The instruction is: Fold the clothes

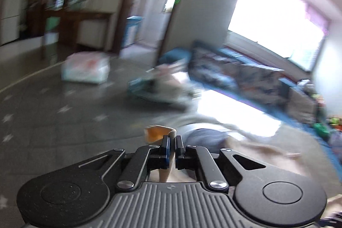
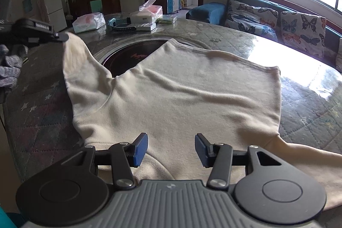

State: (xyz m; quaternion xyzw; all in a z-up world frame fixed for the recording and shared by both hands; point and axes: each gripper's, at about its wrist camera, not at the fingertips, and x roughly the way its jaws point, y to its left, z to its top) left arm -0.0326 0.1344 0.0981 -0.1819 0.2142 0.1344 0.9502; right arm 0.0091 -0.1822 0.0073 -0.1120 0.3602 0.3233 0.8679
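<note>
One cream sweatshirt (image 2: 181,91) covers the tabletop (image 2: 299,99), body spread flat, no fold finished. Its left sleeve (image 2: 74,61) is lifted by the left gripper (image 2: 62,35), fingers pinched tight on the cuff; first fold probably starting, the rest remains. Right gripper (image 2: 171,147) hovers over the near edge, fingers parted, gripping nothing. Far-side plastic bag (image 2: 88,22) and boxes (image 2: 147,12): contents unclear.
</note>
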